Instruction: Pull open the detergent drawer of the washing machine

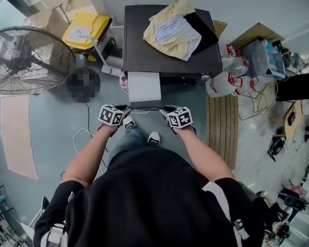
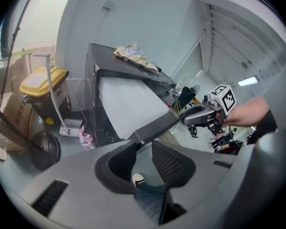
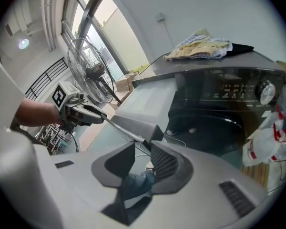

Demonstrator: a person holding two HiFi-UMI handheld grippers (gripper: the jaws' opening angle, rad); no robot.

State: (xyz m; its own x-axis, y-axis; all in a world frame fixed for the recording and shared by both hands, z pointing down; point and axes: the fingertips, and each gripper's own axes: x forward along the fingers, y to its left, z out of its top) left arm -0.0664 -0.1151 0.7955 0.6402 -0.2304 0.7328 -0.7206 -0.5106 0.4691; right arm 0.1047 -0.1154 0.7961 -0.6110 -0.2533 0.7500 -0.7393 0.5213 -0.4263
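Note:
The dark washing machine stands at the top of the head view with a heap of clothes on its lid. Its white detergent drawer juts out from the front left toward me. My left gripper is shut on the left end of the drawer's dark front panel, and my right gripper is shut on the right end. In the left gripper view the panel's end sits between the jaws. The right gripper view shows the other end in its jaws.
A large floor fan and a yellow bin stand left of the machine. White bags and a wooden pallet lie to its right. Cables run over the floor by my shoes.

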